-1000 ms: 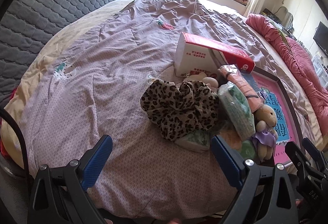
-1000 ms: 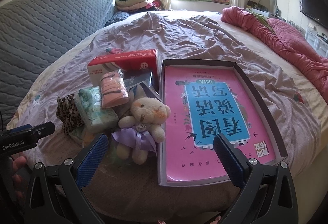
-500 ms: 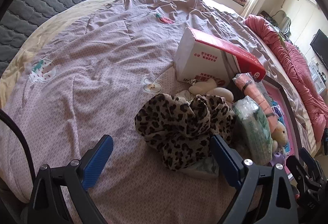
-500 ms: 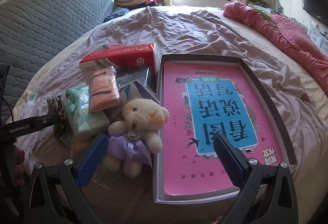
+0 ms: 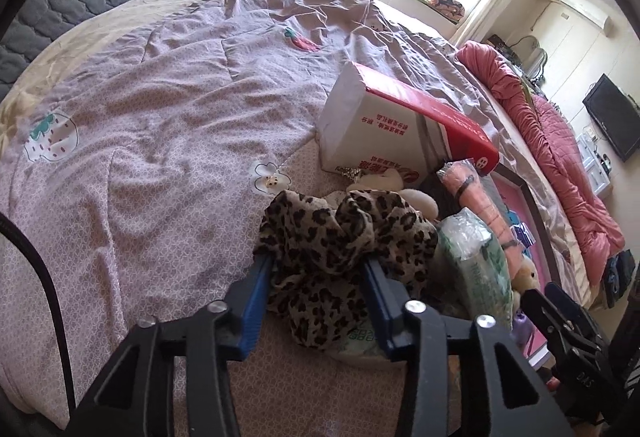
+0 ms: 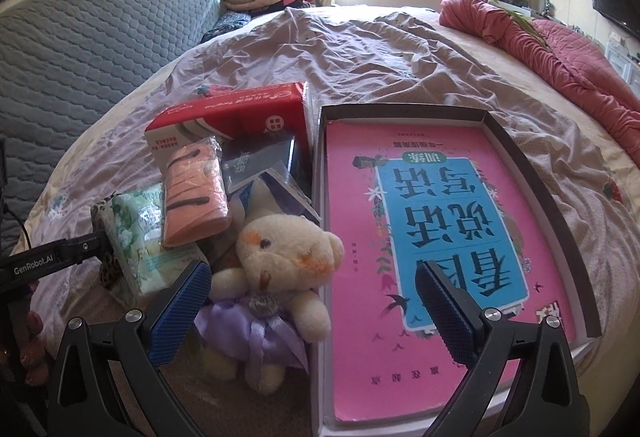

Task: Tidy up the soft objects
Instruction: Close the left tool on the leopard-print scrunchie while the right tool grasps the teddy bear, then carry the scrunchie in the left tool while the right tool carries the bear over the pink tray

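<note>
Leopard cloth (image 5: 340,241): lies crumpled on the bed (image 5: 160,125), at the left edge of the pile, touching the green tissue pack (image 5: 476,265).
Left hand-held gripper (image 5: 318,277): blue fingers pressed against both sides of the leopard cloth, gripping it.
Right hand-held gripper (image 6: 312,301): fingers spread wide, holding nothing, above the plush bear (image 6: 280,261).
Plush bear: lies just beside the box with pink book (image 6: 440,237).

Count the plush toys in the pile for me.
2. A cream bear in a purple dress lies beside the box, ahead of the right gripper. A white plush shows partly behind the leopard cloth. More may be buried.
</note>
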Available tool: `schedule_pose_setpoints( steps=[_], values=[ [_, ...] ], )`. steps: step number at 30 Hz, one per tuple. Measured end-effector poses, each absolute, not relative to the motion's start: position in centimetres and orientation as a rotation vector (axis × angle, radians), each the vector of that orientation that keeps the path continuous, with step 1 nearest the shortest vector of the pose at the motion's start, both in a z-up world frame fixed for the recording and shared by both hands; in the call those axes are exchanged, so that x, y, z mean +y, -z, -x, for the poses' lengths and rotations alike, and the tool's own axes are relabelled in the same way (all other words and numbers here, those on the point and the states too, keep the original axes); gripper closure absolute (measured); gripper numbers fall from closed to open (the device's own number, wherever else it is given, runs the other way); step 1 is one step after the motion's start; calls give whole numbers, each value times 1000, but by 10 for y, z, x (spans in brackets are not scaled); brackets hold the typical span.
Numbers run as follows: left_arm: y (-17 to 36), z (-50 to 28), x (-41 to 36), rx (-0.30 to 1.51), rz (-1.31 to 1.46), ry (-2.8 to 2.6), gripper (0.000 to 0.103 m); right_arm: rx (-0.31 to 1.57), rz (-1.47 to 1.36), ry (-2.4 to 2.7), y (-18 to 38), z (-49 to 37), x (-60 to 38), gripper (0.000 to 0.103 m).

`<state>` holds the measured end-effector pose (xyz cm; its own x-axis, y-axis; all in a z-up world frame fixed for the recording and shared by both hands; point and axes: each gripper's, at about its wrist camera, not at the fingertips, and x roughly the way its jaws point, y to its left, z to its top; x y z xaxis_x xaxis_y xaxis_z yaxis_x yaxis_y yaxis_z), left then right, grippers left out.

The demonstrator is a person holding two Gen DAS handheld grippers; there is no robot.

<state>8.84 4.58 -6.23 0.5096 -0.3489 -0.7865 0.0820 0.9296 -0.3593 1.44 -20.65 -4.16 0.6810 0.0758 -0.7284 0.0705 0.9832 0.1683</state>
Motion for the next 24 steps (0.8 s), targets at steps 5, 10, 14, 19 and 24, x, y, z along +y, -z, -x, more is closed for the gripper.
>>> schedule_pose_setpoints(
  steps=[5,10,14,19,24],
  values=[
    [70,-92,54,1025,362,304,80,831,-190,-35,46,-22,-199,16],
    [71,-92,56,1016,391,340,93,836,-177,-51,48,-24,-197,43],
    [65,-89,57,984,385,343,97,825,-202,-71,47,-22,-204,47],
    [56,-84,61,950,393,341,98,787,-211,-78,38,-15,-208,48],
    [44,-74,65,919,396,338,98,737,-221,-91,24,-7,-212,48]
  ],
)
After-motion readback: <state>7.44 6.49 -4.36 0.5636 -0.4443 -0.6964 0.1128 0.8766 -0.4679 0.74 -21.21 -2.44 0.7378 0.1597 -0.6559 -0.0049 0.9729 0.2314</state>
